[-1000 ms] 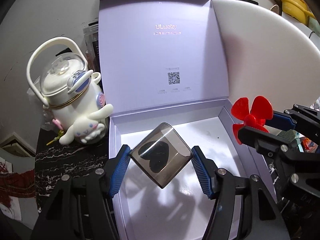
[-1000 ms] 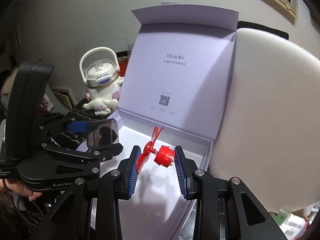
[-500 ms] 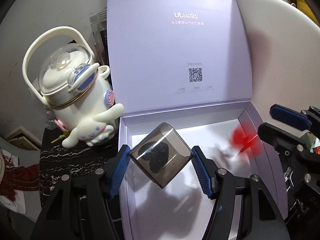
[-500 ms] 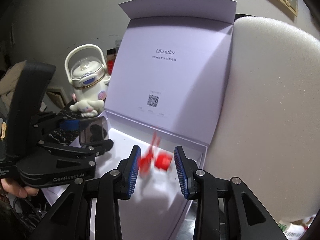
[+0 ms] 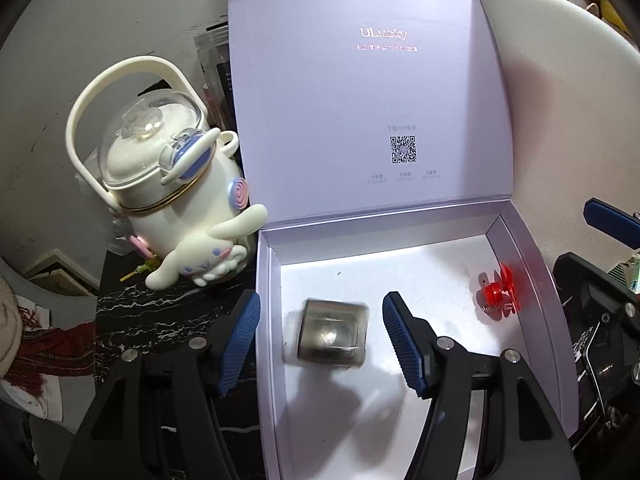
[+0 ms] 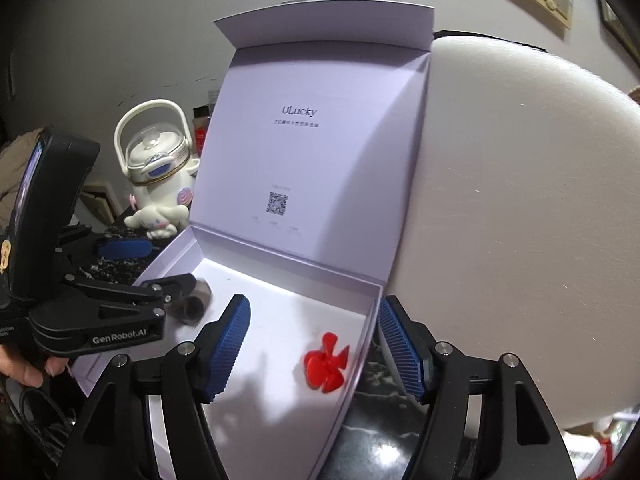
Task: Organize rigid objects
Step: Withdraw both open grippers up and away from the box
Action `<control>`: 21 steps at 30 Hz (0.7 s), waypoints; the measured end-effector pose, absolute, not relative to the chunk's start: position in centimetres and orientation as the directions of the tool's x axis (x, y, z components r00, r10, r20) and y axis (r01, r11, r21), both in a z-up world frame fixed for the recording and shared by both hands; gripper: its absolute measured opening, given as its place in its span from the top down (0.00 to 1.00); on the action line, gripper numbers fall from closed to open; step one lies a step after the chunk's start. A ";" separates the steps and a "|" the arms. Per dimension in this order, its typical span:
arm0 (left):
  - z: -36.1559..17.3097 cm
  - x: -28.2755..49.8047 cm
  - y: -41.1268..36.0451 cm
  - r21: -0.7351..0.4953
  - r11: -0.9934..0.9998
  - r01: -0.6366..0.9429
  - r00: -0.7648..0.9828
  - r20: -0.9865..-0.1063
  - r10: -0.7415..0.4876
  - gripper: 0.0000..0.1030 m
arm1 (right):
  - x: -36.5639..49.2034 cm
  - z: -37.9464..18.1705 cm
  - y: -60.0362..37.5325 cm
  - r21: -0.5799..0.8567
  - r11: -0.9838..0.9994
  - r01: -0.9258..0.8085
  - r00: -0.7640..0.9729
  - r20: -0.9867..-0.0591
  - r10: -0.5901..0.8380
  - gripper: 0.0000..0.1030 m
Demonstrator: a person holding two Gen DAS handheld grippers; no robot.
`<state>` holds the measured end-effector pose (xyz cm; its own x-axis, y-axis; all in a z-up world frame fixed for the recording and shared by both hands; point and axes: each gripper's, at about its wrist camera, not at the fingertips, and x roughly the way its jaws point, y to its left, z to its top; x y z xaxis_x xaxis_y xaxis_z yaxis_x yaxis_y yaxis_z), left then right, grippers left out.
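Two claws: left claw (image 5: 320,344) spread, smoky plastic cup (image 5: 331,335) loose between its pads; right claw (image 6: 314,346) opening, empty
Red propeller (image 6: 325,367): light, stiff, thin-bladed; below right claw in lavender box (image 6: 360,344); pinch hub

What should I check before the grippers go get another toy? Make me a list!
1. Red propeller inside the box: ok, lying on the floor by the right wall.
2. Smoky cube inside the box: ok, though blurred, maybe still settling.
3. Left gripper let go: ok, the pads stand clear of the cube.
4. Right gripper let go: ok, jaws opening, the propeller lies loose below.
5. Lid staying up: ok.
6. More toys to collect: cannot tell.
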<state>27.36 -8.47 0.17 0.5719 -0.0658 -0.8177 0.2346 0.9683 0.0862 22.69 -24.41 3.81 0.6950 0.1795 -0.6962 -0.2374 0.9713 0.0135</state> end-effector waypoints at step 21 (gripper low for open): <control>5.9 22.0 -7.8 0.085 0.970 0.227 0.647 -0.758 -0.085 0.38 | 17.4 8.5 -24.6 -0.016 0.971 -0.238 0.760 -0.625 0.176 0.33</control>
<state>21.99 -7.79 5.89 0.6470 -0.0855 -0.7577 0.2274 0.9701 0.0848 17.40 -24.63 8.50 0.7603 0.1761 -0.6253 -0.2382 0.9711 -0.0161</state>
